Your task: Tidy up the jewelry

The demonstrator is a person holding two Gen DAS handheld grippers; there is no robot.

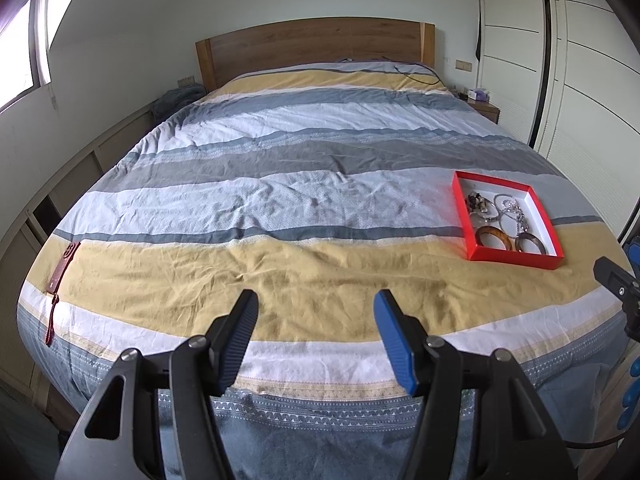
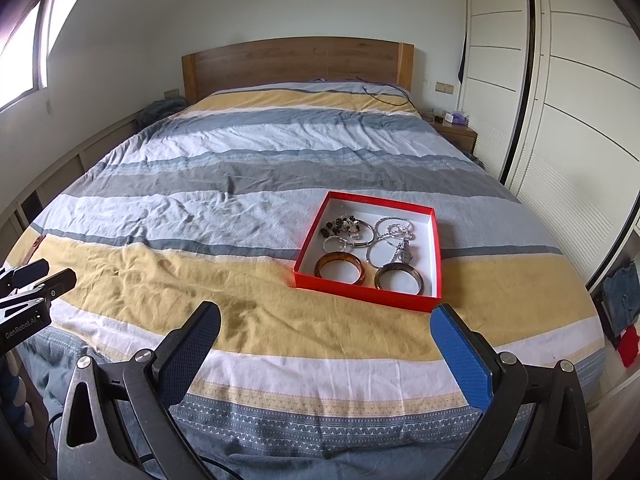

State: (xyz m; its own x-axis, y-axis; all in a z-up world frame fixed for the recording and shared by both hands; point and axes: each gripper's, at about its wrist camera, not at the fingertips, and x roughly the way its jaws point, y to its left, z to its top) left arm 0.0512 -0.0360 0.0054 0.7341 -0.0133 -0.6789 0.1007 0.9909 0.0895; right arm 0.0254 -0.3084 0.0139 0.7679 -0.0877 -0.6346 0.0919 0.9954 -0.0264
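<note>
With both the left claw (image 1: 316, 300) and right claw (image 2: 326, 316) released and empty above the bed's near edge, reach the right one to the red box (image 2: 362, 298) of jewelry (image 2: 368, 240) just beyond, pinching one bangle's rim rather than the tangle.

a home bedroom: striped made bed (image 1: 304, 184), wooden headboard (image 1: 316, 46), white wardrobe (image 2: 560, 92).

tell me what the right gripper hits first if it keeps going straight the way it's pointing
Most likely the striped bedspread, on its yellow band just short of the red box of jewelry. The right gripper is open and empty. Depth is hard to judge, so it might reach the box's near wall.
</note>
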